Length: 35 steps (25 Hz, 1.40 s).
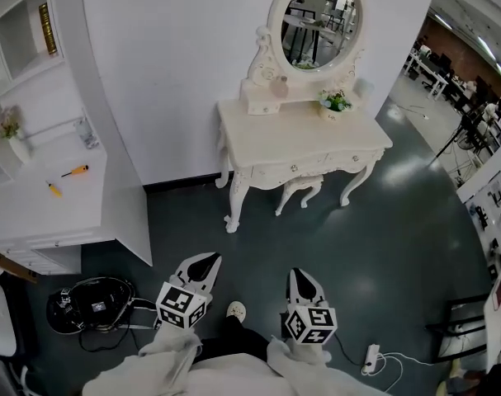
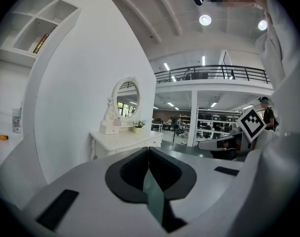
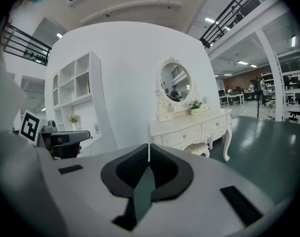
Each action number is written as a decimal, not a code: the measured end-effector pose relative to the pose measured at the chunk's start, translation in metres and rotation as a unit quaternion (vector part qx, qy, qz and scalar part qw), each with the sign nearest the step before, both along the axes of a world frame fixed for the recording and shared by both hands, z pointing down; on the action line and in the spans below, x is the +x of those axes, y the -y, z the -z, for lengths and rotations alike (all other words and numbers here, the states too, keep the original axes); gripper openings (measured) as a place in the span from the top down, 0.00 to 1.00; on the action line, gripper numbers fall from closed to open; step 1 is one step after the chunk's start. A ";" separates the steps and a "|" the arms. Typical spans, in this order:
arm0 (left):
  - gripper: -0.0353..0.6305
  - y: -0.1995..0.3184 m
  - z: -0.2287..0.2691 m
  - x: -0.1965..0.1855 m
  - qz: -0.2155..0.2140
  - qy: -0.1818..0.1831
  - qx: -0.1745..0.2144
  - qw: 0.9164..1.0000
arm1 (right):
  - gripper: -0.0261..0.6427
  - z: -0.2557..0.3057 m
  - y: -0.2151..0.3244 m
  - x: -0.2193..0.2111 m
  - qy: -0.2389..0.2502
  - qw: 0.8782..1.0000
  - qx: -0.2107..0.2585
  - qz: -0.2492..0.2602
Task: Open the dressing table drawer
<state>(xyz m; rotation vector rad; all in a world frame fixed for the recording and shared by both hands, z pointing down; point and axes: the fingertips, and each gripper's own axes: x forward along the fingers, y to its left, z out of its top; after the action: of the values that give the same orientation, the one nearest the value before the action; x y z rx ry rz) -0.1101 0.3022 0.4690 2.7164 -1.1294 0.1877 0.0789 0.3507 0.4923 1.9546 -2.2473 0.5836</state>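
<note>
Clearly approach step: left hand-held gripper [image 1: 207, 259] and right hand-held gripper [image 1: 300, 272] clenched empty, dressing table [image 1: 275, 120] well ahead. Next: reach drawer knob [image 1: 295, 168], grasp.

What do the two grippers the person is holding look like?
The left gripper and right gripper are both white, pointed shells with black lining inside. Each carries a cube covered in black-and-white square markers. The person wears pale, whitish sleeves.
</note>
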 end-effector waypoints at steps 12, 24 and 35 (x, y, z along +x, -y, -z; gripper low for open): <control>0.92 0.056 -0.006 0.031 -0.005 0.007 -0.010 1.000 | 0.91 -0.014 0.053 0.032 0.012 1.000 -0.019 -0.006; 0.92 0.108 -0.011 0.044 0.001 0.014 -0.011 1.000 | 0.91 -0.022 0.112 0.052 0.028 0.999 -0.021 -0.007; 0.92 0.116 -0.024 0.035 0.010 0.014 -0.025 1.000 | 0.91 -0.026 0.125 0.037 0.027 0.999 -0.029 0.011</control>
<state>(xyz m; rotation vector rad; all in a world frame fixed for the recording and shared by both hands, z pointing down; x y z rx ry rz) -0.0748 0.1858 0.4927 2.6657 -1.1440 0.2491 0.1154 0.2257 0.5187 1.9075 -2.2536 0.6991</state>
